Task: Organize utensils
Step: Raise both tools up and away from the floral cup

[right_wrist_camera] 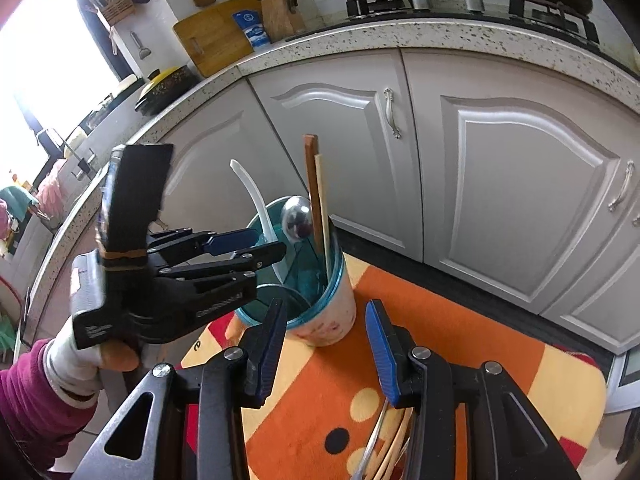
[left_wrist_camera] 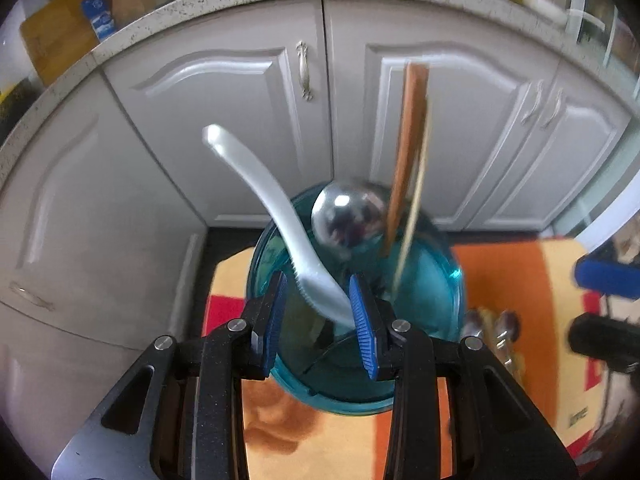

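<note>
Left wrist view, white spoon [left_wrist_camera: 280, 216] between open left hand-held gripper [left_wrist_camera: 318, 312] pads

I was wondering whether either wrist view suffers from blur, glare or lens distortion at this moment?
Left wrist view: motion-blurred, the wooden spatula and cabinet doors smeared, edges bowed by the fisheye. Right wrist view: sharper, but the window at upper left is blown out to white, and the countertop curves strongly.

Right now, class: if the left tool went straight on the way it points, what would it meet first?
Probably the white spoon standing in the blue holder; its lower end already lies between the left tool pads, though depth is unclear.
</note>
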Demonstrator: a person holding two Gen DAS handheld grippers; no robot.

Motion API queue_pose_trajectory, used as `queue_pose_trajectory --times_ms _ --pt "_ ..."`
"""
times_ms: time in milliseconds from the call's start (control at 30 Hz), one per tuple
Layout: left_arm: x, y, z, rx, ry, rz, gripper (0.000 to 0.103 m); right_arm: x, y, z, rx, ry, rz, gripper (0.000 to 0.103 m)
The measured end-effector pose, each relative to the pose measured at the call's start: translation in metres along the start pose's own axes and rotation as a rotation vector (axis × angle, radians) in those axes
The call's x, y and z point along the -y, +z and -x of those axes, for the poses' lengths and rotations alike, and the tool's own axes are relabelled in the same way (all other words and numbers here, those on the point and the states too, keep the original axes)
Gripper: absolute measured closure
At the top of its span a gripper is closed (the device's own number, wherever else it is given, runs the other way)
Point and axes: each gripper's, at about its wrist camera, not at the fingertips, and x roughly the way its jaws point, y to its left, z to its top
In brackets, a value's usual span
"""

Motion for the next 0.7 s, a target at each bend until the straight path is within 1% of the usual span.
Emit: queue_pose_trajectory --times_ms 67,167,400,467,533,600,700 --pt "-0.002 -0.003 0.003 -0.002 0.003 -0.015 0.071 0.000 -0.002 0.000 -0.003 0.002 0.003 0.063" --pt "-0.004 -0.006 0.010 0.002 0.059 -0.059 0.071 0.002 -0.006 0.001 -0.006 0.008 0.007 0.062" --pt "-0.020 -0.014 0.018 -0.018 0.058 -0.054 0.071 0.003 -0.012 0.006 0.004 0.021 -0.001 0.062" --pt "-0.022 -0.014 0.025 0.004 0.001 -0.025 0.071 0.003 -0.012 0.009 0.008 0.018 0.002 0.062" --pt "-0.021 -0.009 0.031 0.023 -0.035 -0.001 0.071 0.003 -0.013 0.010 0.006 0.014 0.003 0.062" --pt "-0.015 -0.004 0.032 0.043 -0.038 0.005 0.071 0.002 -0.014 0.011 0.006 0.015 -0.002 0.062" --pt "-0.005 0.005 0.018 0.026 -0.016 0.008 0.071 0.001 -0.016 0.009 -0.001 0.022 -0.003 0.062"
